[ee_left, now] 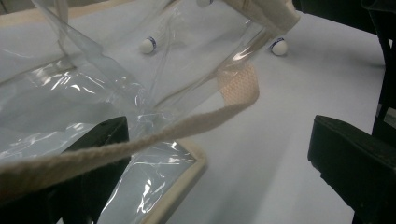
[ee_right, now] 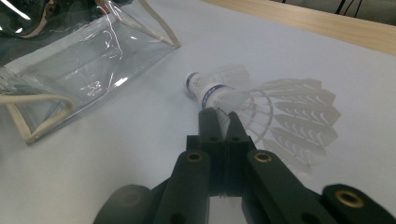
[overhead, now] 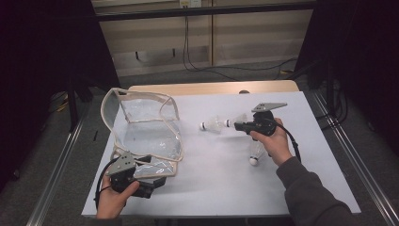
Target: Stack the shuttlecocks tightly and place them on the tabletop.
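Observation:
A clear plastic bag (overhead: 146,129) with cream trim lies open on the white table sheet at left. My left gripper (overhead: 156,181) sits at the bag's near corner. In the left gripper view its jaws stand wide apart, open (ee_left: 219,140), and the bag's cream strap (ee_left: 154,137) runs across between them and over the left jaw. My right gripper (overhead: 236,125) is shut on a white shuttlecock (ee_right: 280,112), pinching it just behind the cork. A second shuttlecock (overhead: 209,125) lies just beyond it toward the bag. A third (overhead: 255,153) rests by the right hand.
The white sheet (overhead: 211,188) covers a wooden table whose far edge (overhead: 211,87) shows at the back. Metal rails (overhead: 61,165) run along both sides. Cables hang against the back wall (overhead: 188,47).

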`<control>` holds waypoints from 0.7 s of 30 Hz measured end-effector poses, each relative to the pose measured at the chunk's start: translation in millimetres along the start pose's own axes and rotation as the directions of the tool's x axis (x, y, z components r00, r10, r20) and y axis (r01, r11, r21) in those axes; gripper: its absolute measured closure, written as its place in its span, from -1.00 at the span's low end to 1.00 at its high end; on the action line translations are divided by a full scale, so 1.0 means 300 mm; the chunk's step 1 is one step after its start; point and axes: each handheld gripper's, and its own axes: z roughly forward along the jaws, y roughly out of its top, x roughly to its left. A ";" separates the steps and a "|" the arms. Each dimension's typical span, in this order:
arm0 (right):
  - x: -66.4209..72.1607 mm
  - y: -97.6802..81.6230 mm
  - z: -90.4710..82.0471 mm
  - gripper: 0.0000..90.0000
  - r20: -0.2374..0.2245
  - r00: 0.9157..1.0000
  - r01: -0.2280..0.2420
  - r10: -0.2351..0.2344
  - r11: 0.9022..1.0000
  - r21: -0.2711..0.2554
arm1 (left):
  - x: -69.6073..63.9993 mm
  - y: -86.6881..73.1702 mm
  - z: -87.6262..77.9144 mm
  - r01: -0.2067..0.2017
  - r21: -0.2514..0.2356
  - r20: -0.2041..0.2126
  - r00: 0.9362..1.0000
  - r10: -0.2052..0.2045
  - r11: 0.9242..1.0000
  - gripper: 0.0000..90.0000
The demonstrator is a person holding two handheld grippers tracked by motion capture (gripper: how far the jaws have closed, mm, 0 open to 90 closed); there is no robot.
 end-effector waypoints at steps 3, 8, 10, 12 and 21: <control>-0.001 0.005 0.008 1.00 0.005 1.000 0.002 -0.002 1.000 0.008 | 0.000 0.000 0.000 -0.002 -0.001 -0.001 1.000 0.002 1.000 -0.87; -0.004 0.010 0.021 1.00 0.007 1.000 0.003 -0.003 1.000 0.016 | -0.001 0.000 0.000 0.007 -0.004 0.002 1.000 -0.007 1.000 -0.87; -0.005 0.013 0.024 1.00 0.005 1.000 -0.001 0.001 1.000 0.018 | 0.000 0.000 0.000 -0.003 0.000 -0.001 1.000 0.003 1.000 -0.87; -0.006 0.015 0.028 1.00 0.009 1.000 0.000 0.000 1.000 0.018 | -0.001 0.000 0.001 0.006 -0.004 0.000 1.000 -0.006 1.000 -0.87; -0.013 0.022 0.046 1.00 0.027 1.000 0.001 -0.002 0.999 0.037 | -0.001 0.001 0.001 0.009 -0.004 0.003 1.000 -0.009 1.000 -0.88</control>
